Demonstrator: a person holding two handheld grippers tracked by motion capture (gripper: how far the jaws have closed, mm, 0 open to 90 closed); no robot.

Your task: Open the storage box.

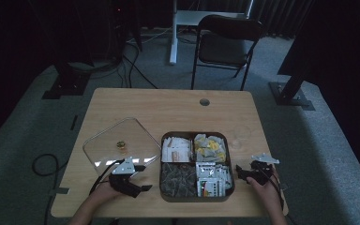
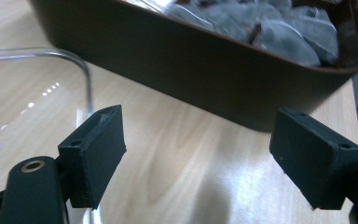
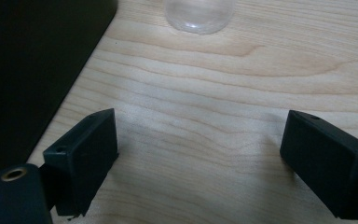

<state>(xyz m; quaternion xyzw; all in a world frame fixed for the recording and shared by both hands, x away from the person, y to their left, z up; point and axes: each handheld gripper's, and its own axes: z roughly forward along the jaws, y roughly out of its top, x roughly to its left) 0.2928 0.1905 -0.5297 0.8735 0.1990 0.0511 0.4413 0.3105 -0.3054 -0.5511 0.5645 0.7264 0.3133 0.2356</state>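
beside brown tray (image 1: 197,197), both tools (image 1: 143,177) (image 1: 238,172) gape empty.

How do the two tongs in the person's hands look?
Both the left tongs and the right tongs are black, each with two blocky rectangular jaws carrying small screw holes. A grey three-cornered plate sits on top of each, and a dark cable trails from each. The forearms appear bare.

left hand-held gripper (image 1: 137,177): black, grey plate, black cable | right hand-held gripper (image 1: 243,172): black, grey plate
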